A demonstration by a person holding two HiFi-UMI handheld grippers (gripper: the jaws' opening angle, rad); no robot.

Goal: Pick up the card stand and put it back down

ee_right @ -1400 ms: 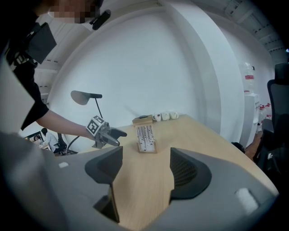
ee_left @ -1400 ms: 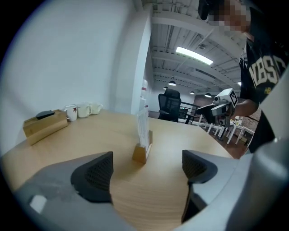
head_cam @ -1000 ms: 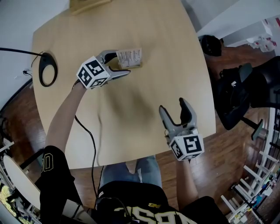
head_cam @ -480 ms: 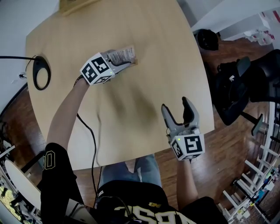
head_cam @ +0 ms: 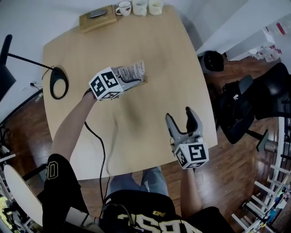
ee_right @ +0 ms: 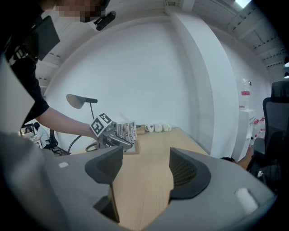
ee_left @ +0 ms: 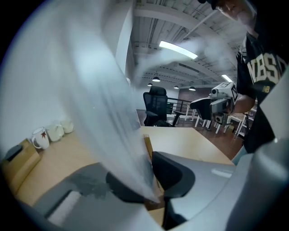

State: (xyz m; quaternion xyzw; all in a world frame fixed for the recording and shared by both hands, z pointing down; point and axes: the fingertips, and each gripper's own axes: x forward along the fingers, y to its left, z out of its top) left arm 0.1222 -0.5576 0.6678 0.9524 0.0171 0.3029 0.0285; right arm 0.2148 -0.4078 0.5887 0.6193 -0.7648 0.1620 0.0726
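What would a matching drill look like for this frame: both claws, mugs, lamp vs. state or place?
Things:
1. left claw
2. right claw
3. mugs
4. lamp

States or places:
A. far edge of the table
B. open, empty
C. shut on the card stand
D. table's left edge

Pairs: 1-C, 2-B, 3-A, 4-D.

The left claw's jaws have just closed on the card stand.

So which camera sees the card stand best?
The head view: it shows most of the card stand, printed card and wooden base, in the left gripper, whose jaws have just closed on it. The right gripper view shows it small and far away. The left gripper view is too close: just a blurry pale sheet.
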